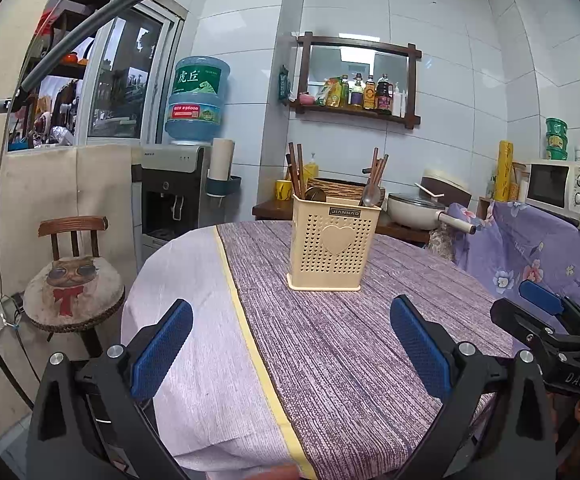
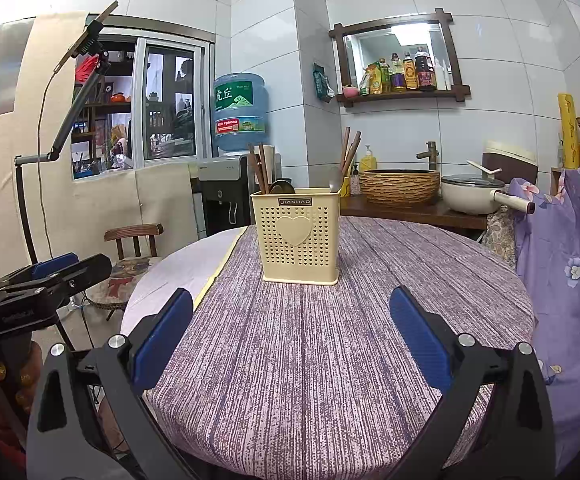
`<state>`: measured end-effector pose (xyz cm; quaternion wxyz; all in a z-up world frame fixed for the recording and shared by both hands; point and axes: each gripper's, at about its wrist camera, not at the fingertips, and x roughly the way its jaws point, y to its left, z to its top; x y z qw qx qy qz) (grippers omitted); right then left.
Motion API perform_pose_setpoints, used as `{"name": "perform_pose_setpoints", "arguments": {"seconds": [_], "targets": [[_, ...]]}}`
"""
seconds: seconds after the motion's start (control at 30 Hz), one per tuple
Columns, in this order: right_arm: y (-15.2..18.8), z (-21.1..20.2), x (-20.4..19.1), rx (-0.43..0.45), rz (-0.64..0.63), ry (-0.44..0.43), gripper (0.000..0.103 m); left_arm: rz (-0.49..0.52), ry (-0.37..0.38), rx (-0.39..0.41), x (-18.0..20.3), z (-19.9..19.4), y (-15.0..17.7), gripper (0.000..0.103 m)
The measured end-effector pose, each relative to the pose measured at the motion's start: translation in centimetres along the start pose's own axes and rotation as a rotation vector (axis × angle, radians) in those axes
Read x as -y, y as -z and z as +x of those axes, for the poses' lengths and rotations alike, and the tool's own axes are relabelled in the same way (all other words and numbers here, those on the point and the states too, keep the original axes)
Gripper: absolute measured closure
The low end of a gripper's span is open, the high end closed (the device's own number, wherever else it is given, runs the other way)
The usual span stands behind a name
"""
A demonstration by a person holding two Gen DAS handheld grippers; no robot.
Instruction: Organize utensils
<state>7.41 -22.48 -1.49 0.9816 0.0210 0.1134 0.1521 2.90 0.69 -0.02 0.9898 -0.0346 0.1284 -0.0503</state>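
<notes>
A cream perforated utensil holder with a heart on its front stands upright on the round table; it also shows in the right wrist view. Brown chopsticks and metal spoons stand inside it, at its left and right sides. My left gripper is open and empty, held above the table's near edge, well short of the holder. My right gripper is open and empty too, at a like distance. Each gripper shows at the edge of the other's view.
The table wears a purple striped cloth with a white part and yellow band on the left. A wooden chair stands left of the table. A counter behind holds a pan and a woven basin. A floral cloth hangs at right.
</notes>
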Motion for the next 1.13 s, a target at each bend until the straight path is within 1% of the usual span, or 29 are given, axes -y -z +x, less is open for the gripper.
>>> {"name": "perform_pose_setpoints", "arguments": {"seconds": [0.37, 0.77, 1.13], "targets": [[0.02, 0.02, 0.11, -0.001, 0.003, 0.002, 0.006, -0.008, -0.003, -0.015, 0.14, 0.16, 0.02, 0.005], [0.2, 0.21, 0.09, -0.01, 0.011, 0.007, 0.006, -0.013, -0.003, -0.014, -0.04, 0.15, -0.02, 0.005], [0.24, 0.45, 0.36, -0.02, 0.025, 0.008, 0.006, -0.027, -0.029, -0.028, -0.28, 0.66, -0.09, 0.005]]}}
